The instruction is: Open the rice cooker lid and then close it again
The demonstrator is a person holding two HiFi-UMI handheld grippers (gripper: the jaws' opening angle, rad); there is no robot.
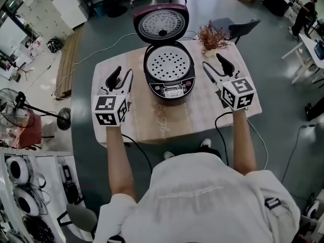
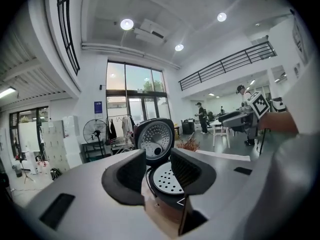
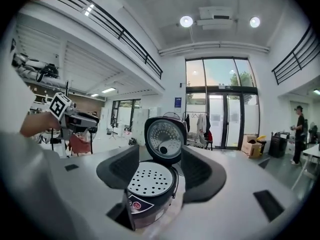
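A dark rice cooker (image 1: 169, 77) stands at the middle of the table with its lid (image 1: 161, 24) swung up and back. A perforated white inner tray (image 1: 168, 64) shows in its mouth. My left gripper (image 1: 123, 76) hovers left of the cooker, open, with nothing between its fingers. My right gripper (image 1: 212, 62) hovers to the cooker's right, also open and empty. In the left gripper view the raised lid (image 2: 155, 140) shows beyond my left gripper (image 2: 157, 171). In the right gripper view the cooker (image 3: 145, 204) and its lid (image 3: 165, 139) lie ahead of my right gripper (image 3: 160, 171).
The table (image 1: 167, 123) carries a beige cloth. A dried plant (image 1: 212, 37) stands at its far right, with a chair (image 1: 238, 28) behind it. A power cable (image 1: 101, 49) runs off to the left. A floor fan (image 1: 20, 103) stands at the left.
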